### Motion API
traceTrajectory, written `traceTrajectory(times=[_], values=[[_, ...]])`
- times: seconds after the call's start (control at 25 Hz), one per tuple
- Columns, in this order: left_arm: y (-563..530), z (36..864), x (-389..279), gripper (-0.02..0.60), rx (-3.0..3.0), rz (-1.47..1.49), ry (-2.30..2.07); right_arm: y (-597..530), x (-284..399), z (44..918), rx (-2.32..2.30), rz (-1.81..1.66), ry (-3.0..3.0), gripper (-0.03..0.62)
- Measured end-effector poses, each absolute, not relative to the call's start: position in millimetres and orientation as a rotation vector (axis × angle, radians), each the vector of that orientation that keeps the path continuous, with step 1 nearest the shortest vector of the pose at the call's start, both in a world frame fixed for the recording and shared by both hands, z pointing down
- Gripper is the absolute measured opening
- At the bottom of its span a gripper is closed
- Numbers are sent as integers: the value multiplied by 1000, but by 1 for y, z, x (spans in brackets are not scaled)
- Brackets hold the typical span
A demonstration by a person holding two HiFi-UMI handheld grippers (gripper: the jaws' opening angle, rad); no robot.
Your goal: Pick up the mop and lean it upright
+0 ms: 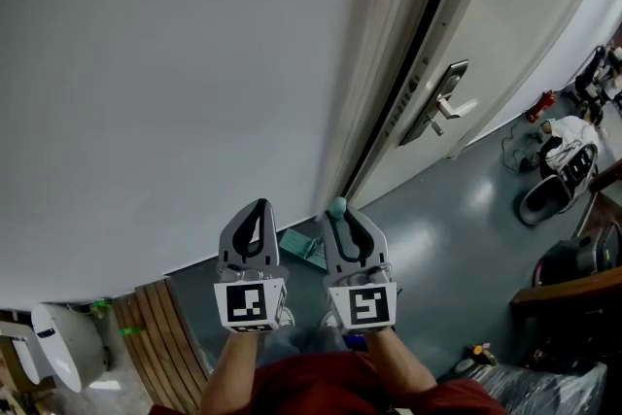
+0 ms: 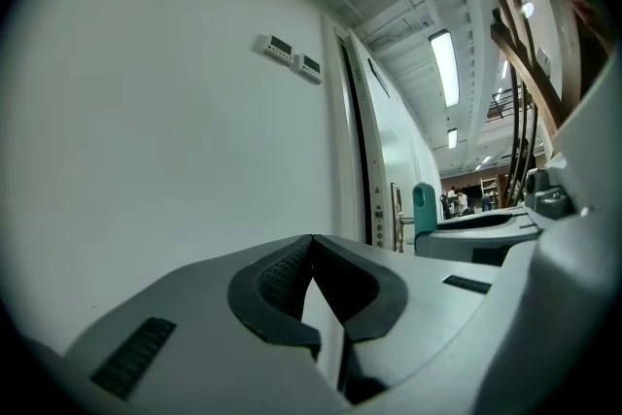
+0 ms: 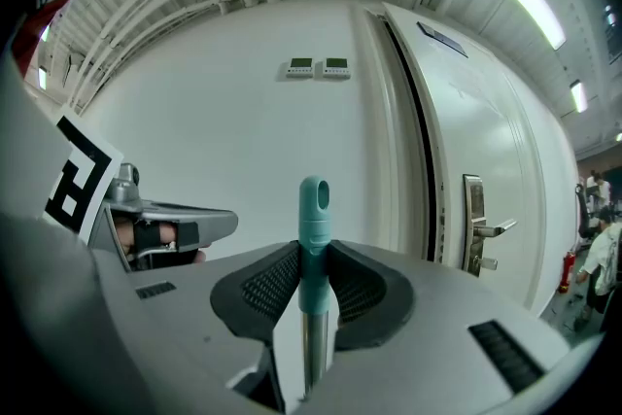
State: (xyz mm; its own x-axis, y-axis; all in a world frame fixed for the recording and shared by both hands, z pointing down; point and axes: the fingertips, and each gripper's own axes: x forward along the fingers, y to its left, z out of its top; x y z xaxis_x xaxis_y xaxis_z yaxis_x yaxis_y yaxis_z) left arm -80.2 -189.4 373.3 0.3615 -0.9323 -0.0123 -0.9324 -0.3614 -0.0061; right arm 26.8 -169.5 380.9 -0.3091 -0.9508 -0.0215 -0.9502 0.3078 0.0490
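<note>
The mop's metal handle with a teal end cap [image 3: 313,204] stands upright between the pads of my right gripper [image 3: 313,253], which is shut on it just below the cap. In the head view the cap [image 1: 337,206] pokes out past the right gripper [image 1: 339,217], close to the white wall by the door frame. The teal mop head [image 1: 303,249] lies on the floor below, between the two grippers. My left gripper [image 1: 260,206] hovers beside it, shut with nothing in it; its tips [image 2: 311,241] meet. From the left gripper view the cap [image 2: 424,209] shows to the right.
A white wall [image 1: 175,92] fills the left, and a white door with a lever handle [image 1: 443,102] stands right of it. Two small wall panels [image 3: 318,67] sit high on the wall. Wooden slats [image 1: 160,335] lie at lower left. Bags and gear [image 1: 562,172] clutter the floor at right.
</note>
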Motion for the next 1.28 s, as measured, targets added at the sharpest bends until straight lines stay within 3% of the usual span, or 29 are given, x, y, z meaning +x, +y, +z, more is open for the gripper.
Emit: traceTrajectory(times=[0.44, 1.28], values=[[-183, 358, -61, 14, -2604, 69, 1726, -157, 55, 321, 1917, -68, -2567, 104], [-168, 336, -54, 13, -2580, 116, 1733, -148, 65, 318, 1880, -92, -2537, 104]])
